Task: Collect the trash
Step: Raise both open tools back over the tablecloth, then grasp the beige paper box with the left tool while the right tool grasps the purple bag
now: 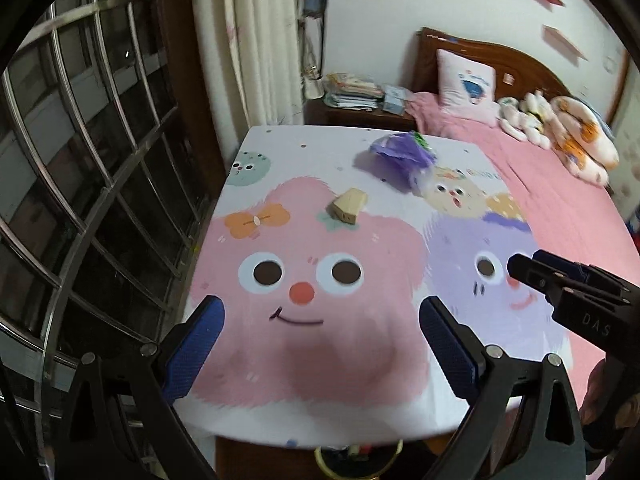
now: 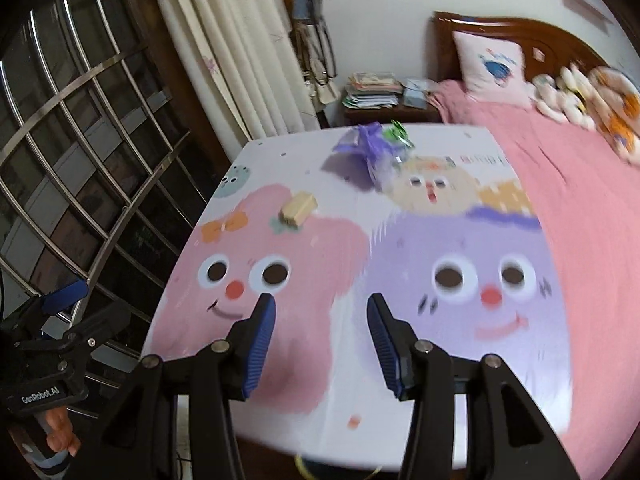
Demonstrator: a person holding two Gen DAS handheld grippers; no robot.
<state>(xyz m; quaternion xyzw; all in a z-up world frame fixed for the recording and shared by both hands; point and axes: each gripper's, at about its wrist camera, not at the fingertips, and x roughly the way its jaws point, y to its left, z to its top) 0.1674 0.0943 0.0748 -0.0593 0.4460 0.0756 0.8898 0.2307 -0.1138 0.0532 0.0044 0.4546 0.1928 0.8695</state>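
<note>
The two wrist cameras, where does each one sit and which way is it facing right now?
Left wrist: on the left gripper, angled down over the cartoon tablecloth; own open fingers show, with the right gripper at right.
Right wrist: on the right gripper, same downward angle; own open fingers, left gripper at left.
Shared: purple bag, beige wrapper, bed.

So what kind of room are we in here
Most likely a bedroom: a bed with a pink cover and wooden headboard, a pillow, and a nightstand stacked with books.
</note>
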